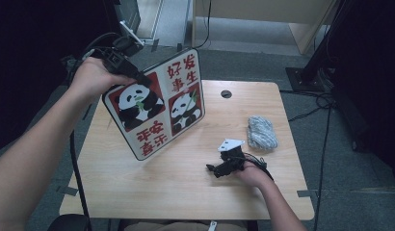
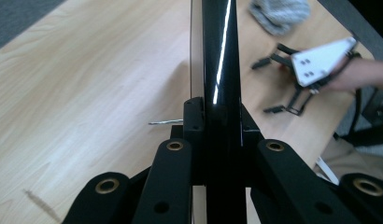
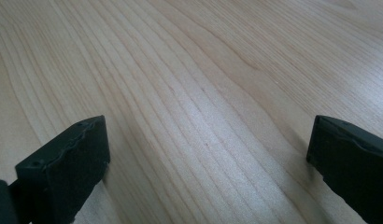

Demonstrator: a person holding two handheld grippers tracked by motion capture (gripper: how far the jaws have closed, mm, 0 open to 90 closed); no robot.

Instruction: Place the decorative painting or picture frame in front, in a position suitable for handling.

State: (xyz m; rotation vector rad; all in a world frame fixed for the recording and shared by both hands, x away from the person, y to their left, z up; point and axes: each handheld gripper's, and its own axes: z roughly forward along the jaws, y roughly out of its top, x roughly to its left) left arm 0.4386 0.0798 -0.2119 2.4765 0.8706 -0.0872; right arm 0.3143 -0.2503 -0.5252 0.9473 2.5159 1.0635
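1. High view: left tool (image 1: 140,77) clamped on top edge of panda board (image 1: 157,103), tilted above worktop's (image 1: 186,178) left half, lowest corner near or just touching the wood; likely mid-carry.
2. Left gripper view: board's (image 2: 221,60) thin black edge pinched between shut jaws.
3. Right gripper view: right tool (image 3: 208,144) wide open, holding nothing, resting near worktop's (image 3: 189,70) right front, likely parked.
4. Grey cloth (image 1: 261,133) by right edge, apart.

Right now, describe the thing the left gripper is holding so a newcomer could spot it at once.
Start at the light wooden table and look above its far left corner, where the left gripper is clamped on the top edge of a tilted panda tray. It is flat and square with rounded corners, its lowest corner near the tabletop. Unlike the plain grey cloth at the right, it shows two pandas and red Chinese characters.
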